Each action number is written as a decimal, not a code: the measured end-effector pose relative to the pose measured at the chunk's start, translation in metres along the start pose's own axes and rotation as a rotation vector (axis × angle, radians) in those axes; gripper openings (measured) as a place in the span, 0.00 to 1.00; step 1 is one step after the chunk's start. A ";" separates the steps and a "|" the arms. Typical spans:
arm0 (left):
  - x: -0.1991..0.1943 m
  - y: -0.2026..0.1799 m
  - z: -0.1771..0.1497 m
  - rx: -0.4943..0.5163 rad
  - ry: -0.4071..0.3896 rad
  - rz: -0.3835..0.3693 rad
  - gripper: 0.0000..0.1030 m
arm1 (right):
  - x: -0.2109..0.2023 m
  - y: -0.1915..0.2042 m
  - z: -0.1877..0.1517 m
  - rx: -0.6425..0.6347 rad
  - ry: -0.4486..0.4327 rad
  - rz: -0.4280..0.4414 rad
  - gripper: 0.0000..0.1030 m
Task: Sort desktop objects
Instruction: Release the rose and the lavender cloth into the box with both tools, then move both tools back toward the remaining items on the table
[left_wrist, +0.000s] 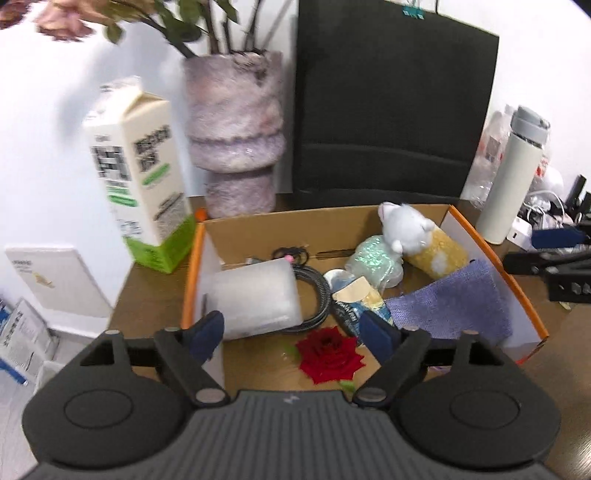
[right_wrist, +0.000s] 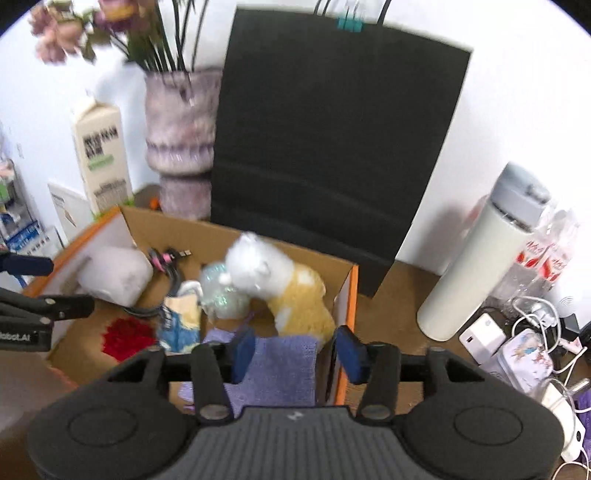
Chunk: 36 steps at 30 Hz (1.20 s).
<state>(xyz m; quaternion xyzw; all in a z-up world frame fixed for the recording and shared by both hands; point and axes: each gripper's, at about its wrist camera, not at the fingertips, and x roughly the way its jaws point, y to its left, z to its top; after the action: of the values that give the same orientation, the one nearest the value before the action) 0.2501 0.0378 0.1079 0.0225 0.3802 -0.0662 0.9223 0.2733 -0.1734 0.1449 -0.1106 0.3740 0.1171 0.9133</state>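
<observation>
Fingers (left_wrist: 208, 332) spread (empty) above box rim (left_wrist: 192, 266)

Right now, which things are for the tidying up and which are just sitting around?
For the tidying: cardboard box, purple cloth, plush toy, red rose, cable.

Just sitting around: milk carton, vase, black bag, flask.

One open brown cardboard box with orange edges (left_wrist: 495, 258) stands on the desk; inside it are one white and yellow plush toy (left_wrist: 417, 236), one purple knitted cloth (left_wrist: 454, 302), one red fabric rose (left_wrist: 328, 356), one frosted translucent plastic cup lying on its side (left_wrist: 255, 299), one coiled black cable (left_wrist: 314, 291), one shiny pale green bundle (left_wrist: 376, 262) and one blue and cream paper packet (left_wrist: 360, 299); outside are one cream and green milk carton (left_wrist: 140, 173), one mottled purple vase (left_wrist: 236, 133), one white bottle with grey lid (left_wrist: 513, 181), one black paper bag (left_wrist: 391, 110); two grippers.
</observation>
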 end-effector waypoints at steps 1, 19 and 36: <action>-0.006 0.001 -0.002 -0.013 -0.003 0.006 0.85 | -0.007 0.000 -0.002 0.001 -0.003 0.010 0.50; -0.099 -0.033 -0.190 -0.106 -0.057 -0.077 1.00 | -0.118 0.019 -0.208 0.153 -0.229 0.047 0.62; -0.097 -0.107 -0.204 0.048 -0.141 -0.098 0.99 | -0.130 0.024 -0.274 0.162 -0.209 0.068 0.59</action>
<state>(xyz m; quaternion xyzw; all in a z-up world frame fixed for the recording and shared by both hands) 0.0245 -0.0389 0.0322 0.0215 0.3132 -0.1217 0.9416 -0.0045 -0.2470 0.0435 -0.0107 0.2885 0.1283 0.9488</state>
